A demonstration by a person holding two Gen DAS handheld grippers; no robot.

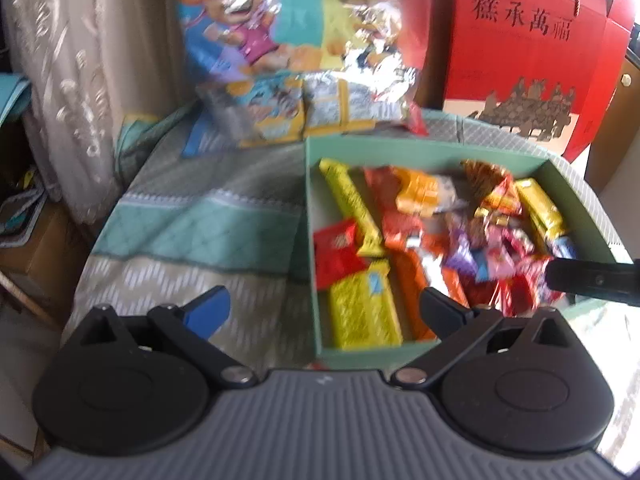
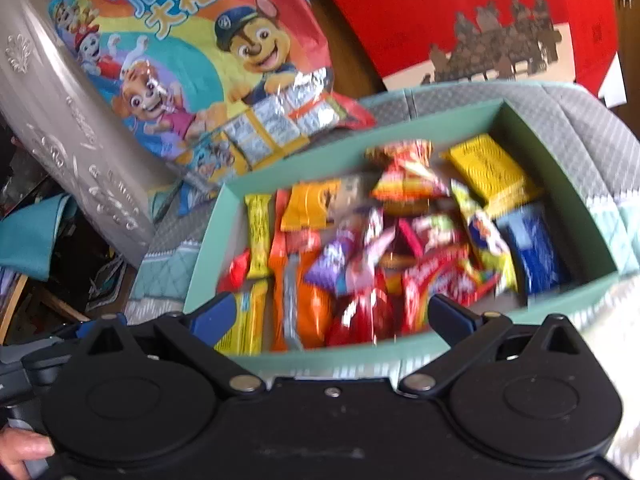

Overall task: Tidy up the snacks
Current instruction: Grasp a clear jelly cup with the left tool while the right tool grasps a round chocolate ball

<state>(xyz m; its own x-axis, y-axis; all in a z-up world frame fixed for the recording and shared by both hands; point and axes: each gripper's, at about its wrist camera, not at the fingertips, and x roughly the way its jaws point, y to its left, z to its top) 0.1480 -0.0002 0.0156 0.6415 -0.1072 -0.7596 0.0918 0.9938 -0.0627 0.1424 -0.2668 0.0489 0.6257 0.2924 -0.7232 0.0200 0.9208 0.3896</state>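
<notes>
A pale green box (image 2: 408, 354) is sitting on a quilted, teal-striped cover (image 1: 192, 220), and it is holding a loose heap of wrapped snacks (image 2: 384, 240): yellow bars, orange packets, red wrappers, a purple one and a blue pack toward one end. The wrappers are lying across one another in no order, and motion blur is hiding their print.

The left tongs (image 1: 326, 312) are standing wide apart and gripping nothing; one tip is hanging over the cover just outside the box wall, the other over the yellow and orange bars at the near corner of the box. The right tongs (image 2: 332, 316) are likewise spread wide and empty, both tips hovering above the near edge of the box, over a yellow bar and a red wrapper; whether they are touching is unclear.

Behind the box a large cartoon-printed snack bag (image 2: 192, 60) is leaning, with a red gift box (image 1: 532, 48) standing beside it.
</notes>
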